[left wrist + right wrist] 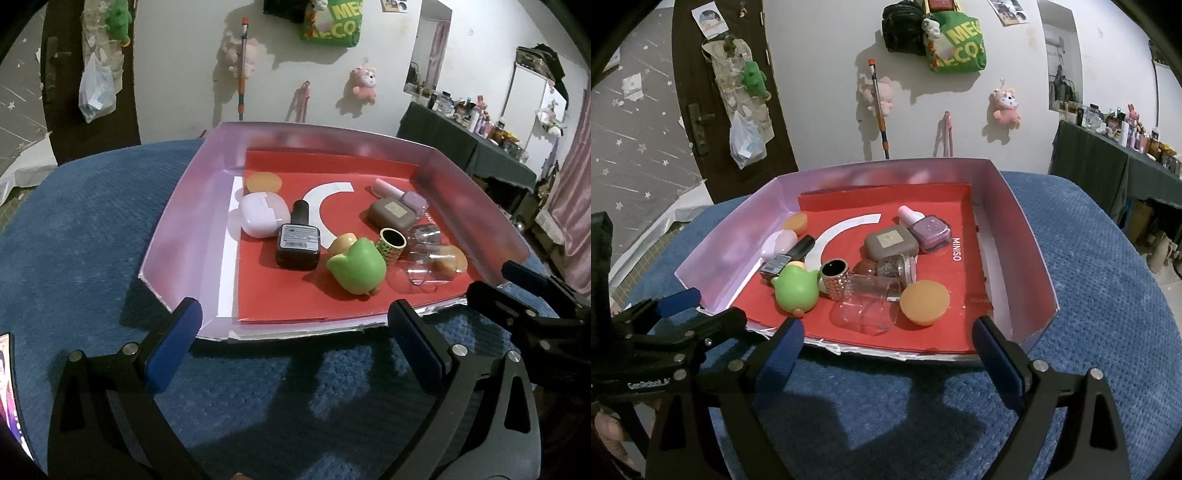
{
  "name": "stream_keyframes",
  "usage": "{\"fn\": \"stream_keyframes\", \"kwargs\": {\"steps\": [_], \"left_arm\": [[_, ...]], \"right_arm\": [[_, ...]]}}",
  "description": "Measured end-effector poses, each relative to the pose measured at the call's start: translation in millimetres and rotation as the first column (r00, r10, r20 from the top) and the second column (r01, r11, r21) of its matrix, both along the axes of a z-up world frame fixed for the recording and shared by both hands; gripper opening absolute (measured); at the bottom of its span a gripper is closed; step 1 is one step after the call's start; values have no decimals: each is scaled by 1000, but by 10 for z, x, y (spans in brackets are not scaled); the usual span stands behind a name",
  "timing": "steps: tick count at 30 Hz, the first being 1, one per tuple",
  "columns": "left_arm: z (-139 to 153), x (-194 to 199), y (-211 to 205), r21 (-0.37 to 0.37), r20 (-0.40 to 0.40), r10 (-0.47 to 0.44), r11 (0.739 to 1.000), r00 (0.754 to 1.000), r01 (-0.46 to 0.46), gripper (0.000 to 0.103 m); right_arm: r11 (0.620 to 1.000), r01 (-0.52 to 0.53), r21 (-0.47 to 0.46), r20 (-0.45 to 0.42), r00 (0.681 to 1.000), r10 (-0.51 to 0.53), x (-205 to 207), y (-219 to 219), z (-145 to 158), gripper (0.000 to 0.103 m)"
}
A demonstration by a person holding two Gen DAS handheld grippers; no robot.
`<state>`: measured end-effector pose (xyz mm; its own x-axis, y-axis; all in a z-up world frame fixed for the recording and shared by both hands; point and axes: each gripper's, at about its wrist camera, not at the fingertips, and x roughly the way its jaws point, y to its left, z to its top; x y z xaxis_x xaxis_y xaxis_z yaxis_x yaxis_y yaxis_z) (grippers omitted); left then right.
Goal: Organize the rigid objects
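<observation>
A shallow pink-walled box (177, 206) (1015, 206) with a red floor sits on a blue cloth. Inside lie a green toy (356, 267) (796, 291), a dark nail polish bottle (298, 240) (788, 258), a white earbud case (264, 215), a brown compact (391, 213) (891, 242), a lilac bottle (929, 228), a gold-rimmed ring (391, 245) (836, 278), a clear cup (871, 302) and an orange lid (924, 302). My left gripper (295, 332) is open and empty before the box's near edge. My right gripper (888, 343) is open and empty at the same edge.
The blue cloth (74, 240) (1089, 258) covers the surface around the box. The right gripper shows at the left wrist view's right edge (524, 295). A phone (9, 387) lies at the far left. A dark cluttered table (1108, 155) stands to the right.
</observation>
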<state>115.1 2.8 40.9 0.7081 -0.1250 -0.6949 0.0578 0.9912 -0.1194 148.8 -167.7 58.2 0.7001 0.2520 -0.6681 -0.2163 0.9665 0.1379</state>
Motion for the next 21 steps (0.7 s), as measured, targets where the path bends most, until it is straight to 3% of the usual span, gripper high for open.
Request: {"fn": "stream_keyframes", "kwargs": {"steps": [5, 11, 15, 21], "left_arm": [[12, -116, -12, 6, -2, -8, 1000, 1000, 8, 102], [-127, -247, 10, -53, -48, -28, 998, 998, 26, 102], [-254, -319, 20, -32, -84, 12, 999, 996, -15, 102], [-273, -474, 11, -19, -42, 21, 1000, 999, -22, 102]], "right_arm": [[1000, -17, 7, 4, 1000, 17, -119, 14, 28, 94], [1000, -18, 16, -12, 1000, 19, -296, -21, -21, 95], [1000, -15, 19, -32, 999, 16, -390, -33, -110, 95], [1000, -4, 11, -51, 999, 4, -456, -75, -205, 95]]}}
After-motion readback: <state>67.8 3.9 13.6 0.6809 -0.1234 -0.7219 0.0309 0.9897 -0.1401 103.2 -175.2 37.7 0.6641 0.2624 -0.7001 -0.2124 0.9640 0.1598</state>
